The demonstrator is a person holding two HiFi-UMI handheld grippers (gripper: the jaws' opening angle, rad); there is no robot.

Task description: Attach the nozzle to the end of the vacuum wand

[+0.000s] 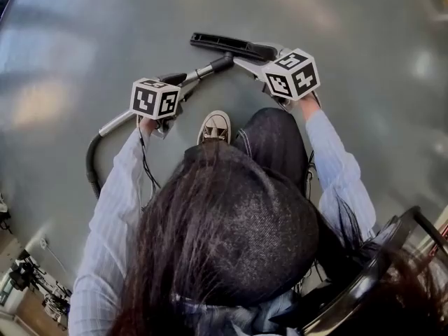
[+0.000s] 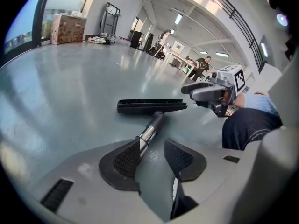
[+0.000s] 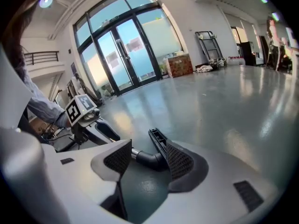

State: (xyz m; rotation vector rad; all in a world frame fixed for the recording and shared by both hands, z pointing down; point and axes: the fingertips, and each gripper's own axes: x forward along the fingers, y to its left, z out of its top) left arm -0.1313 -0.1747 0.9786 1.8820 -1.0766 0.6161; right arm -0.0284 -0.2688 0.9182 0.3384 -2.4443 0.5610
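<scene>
A shoe (image 1: 215,127) and a knee (image 1: 269,135) sit just beside the wand (image 1: 205,68).

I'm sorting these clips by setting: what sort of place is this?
Likely a large open hall or lobby used as a workspace: a broad polished grey floor, tall glass entrance doors, and people standing far behind.
</scene>
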